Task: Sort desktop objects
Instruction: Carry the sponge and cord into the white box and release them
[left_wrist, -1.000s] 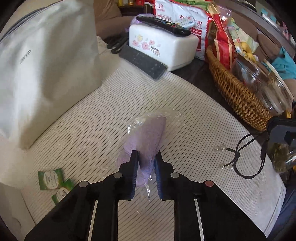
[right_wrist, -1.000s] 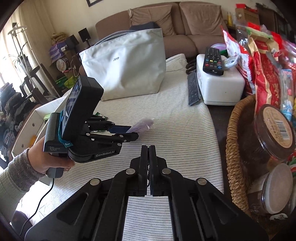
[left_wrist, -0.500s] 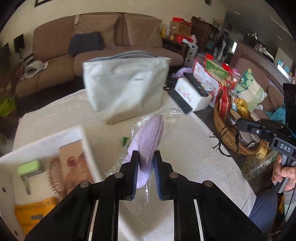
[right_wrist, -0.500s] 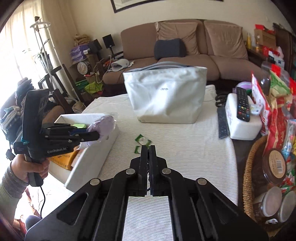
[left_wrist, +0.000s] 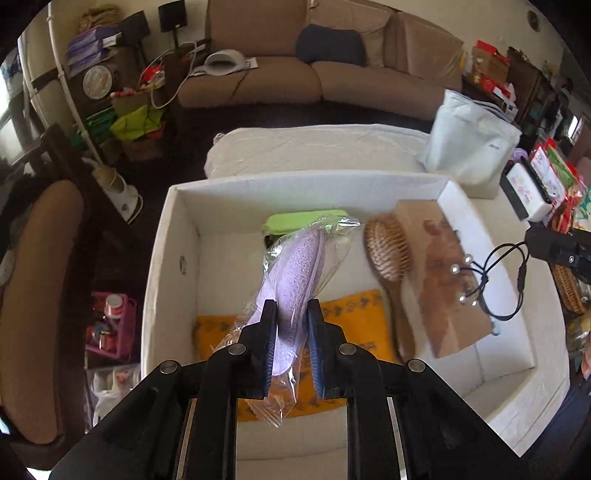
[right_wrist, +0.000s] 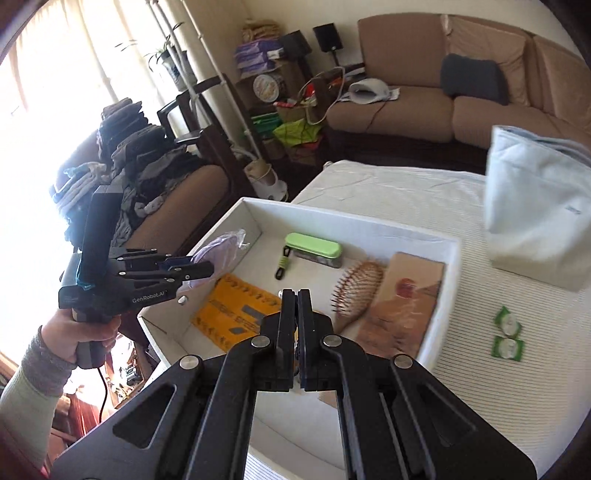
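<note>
The left hand-held gripper (left_wrist: 291, 325) grips a purple pumice stone in a clear wrapper (left_wrist: 295, 273), holding it above the open white box (left_wrist: 162, 236) on the striped worktop (right_wrist: 517, 387). The right hand-held gripper (right_wrist: 296, 295) is fully clenched; in the left wrist view a black cord with beads (left_wrist: 491, 273) dangles from it over the box. Inside the box lie a yellow packet (right_wrist: 232, 314), a wooden hairbrush (left_wrist: 388, 254), a brown card (right_wrist: 406, 306) and a green case (right_wrist: 314, 245). Farther off stand a pale bag (right_wrist: 535, 221) and a brown sofa (left_wrist: 314, 74).
</note>
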